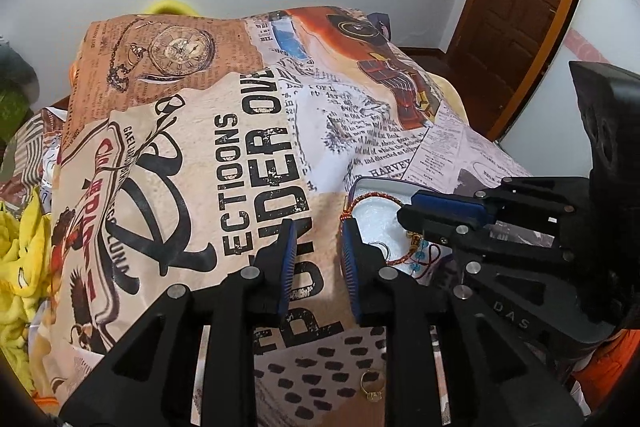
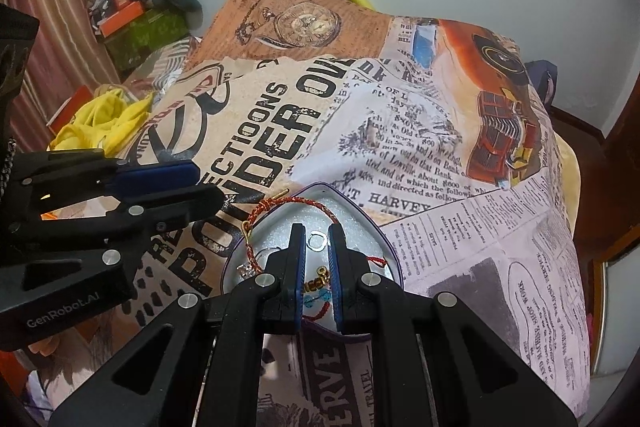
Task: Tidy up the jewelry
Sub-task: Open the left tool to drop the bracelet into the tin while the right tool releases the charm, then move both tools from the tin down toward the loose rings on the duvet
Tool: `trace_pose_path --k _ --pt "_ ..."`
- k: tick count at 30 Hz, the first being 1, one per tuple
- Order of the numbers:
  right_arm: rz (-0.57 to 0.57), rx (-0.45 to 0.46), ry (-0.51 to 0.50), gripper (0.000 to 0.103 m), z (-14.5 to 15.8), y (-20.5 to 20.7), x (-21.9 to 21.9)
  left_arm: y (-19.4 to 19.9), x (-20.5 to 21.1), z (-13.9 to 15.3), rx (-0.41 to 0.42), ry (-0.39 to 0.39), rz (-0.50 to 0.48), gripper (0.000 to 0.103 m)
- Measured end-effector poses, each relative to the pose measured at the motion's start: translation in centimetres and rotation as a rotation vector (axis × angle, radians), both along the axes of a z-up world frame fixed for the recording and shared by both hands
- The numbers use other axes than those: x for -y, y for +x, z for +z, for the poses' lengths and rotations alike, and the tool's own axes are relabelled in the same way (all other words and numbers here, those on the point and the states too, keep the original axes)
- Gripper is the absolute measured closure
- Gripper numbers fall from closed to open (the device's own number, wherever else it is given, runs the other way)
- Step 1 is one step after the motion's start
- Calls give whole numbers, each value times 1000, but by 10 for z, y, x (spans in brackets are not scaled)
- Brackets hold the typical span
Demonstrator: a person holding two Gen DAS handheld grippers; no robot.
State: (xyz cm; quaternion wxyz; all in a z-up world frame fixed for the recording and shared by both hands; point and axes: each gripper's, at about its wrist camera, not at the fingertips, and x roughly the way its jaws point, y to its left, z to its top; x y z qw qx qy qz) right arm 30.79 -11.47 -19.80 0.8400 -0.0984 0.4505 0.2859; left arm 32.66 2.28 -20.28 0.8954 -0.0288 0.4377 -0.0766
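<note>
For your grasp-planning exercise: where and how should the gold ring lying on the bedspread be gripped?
The gold ring lies flat on the bedspread, so come straight down from above. Pinch across the thin band, one of the fingers on each side, away from its bulkier top.

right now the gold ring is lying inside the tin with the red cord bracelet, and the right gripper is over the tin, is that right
Not quite. The gold ring lies outside the tin, on the printed bedspread beneath the left gripper, as the left wrist view shows. The red cord bracelet is at the tin, draped over its rim, and the right gripper is over it.
</note>
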Motion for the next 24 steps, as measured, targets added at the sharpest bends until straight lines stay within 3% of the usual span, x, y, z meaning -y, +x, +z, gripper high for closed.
trace_pose_path --k 15,18,24 --pt "-31 65 2 91 33 -27 11 -32 9 28 38 21 -5 80" --pt "-42 76 2 90 41 -36 15 -43 12 36 51 27 -6 75" --pt "-63 112 16 73 57 -57 23 -64 16 49 71 37 -7 70"
